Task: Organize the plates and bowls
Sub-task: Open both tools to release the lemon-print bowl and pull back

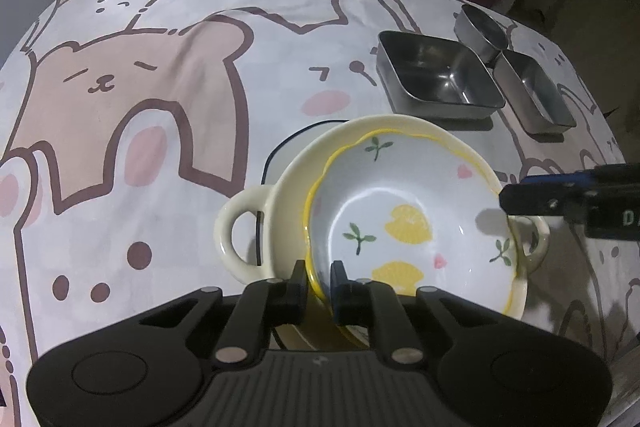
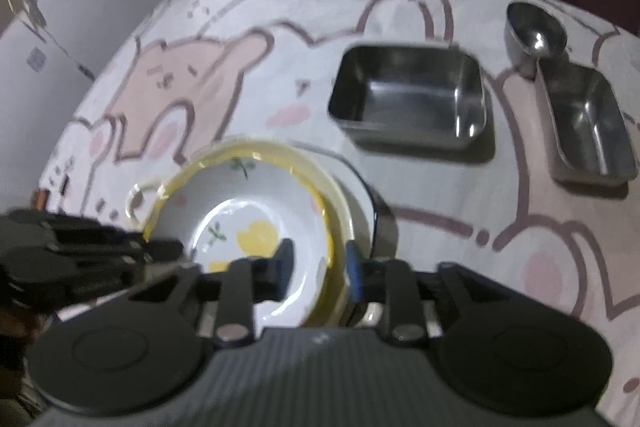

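Lemon bowl (image 1: 400,223): white, yellow-rimmed, nested inside a cream two-handled bowl (image 1: 280,203) on the bear-print tablecloth (image 1: 132,99).
Step advice: lower it level until it seats (my judgement), then let go.
Left gripper (image 1: 318,277): fingers pinching the lemon bowl's near rim.
Right gripper (image 2: 320,267): fingers spread, straddling the opposite rim, apparently not pressing.
Beyond: steel trays (image 1: 436,79).
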{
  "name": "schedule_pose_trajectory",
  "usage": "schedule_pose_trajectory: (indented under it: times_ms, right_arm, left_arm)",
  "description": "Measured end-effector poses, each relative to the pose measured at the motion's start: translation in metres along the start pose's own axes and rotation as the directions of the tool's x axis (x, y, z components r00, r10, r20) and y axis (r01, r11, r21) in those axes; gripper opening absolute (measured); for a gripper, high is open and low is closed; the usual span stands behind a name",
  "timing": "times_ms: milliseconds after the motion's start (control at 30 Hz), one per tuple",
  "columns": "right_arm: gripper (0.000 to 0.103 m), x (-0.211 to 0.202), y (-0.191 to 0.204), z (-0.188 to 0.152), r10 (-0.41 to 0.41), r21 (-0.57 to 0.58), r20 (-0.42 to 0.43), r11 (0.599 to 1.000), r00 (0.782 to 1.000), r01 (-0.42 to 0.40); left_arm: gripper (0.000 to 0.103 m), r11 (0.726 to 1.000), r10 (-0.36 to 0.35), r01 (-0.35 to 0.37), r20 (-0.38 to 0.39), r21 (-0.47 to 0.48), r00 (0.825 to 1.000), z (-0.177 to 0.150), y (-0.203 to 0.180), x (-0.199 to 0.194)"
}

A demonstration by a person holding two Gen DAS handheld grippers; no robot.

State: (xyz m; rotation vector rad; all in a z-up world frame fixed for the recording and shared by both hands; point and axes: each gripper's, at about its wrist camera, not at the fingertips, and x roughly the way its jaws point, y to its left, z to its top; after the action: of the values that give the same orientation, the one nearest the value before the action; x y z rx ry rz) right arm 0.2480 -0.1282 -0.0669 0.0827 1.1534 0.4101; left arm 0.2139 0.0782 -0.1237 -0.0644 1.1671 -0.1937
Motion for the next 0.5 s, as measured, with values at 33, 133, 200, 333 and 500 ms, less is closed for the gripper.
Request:
schedule_pose_trajectory:
  times_ms: [33,133,200,333,500]
  right_arm:
    - [0.039,-0.003,-0.003,0.000,0.016,0.013,0.006,1.000,1.000,-0.016]
    - [0.039,-0.004,-0.005,-0.001,0.018,0.013,0.003,1.000,1.000,-0.018]
    - [0.039,-0.004,-0.004,-0.002,0.021,0.002,-0.003,1.000,1.000,-0.021]
    - [0.039,-0.005,0.000,-0.004,0.032,-0.010,-0.005,0.999,0.999,-0.032]
    - [0.039,-0.005,0.003,-0.005,0.044,-0.022,-0.010,0.999,0.999,-0.044]
  left_arm:
    - [0.013,1.000,0.000,0.000,-0.001,-0.003,1.000,0.000,0.000,0.000]
    - [0.013,1.000,0.001,-0.001,-0.006,-0.008,1.000,0.000,0.000,0.000]
    - [0.014,1.000,0.001,-0.001,-0.011,-0.011,1.000,0.001,-0.001,-0.001]
    - [0.014,1.000,0.005,-0.005,-0.009,-0.015,1.000,0.000,0.001,-0.004]
    - [0.018,0.999,0.016,-0.015,0.030,-0.035,0.999,0.002,0.005,-0.016]
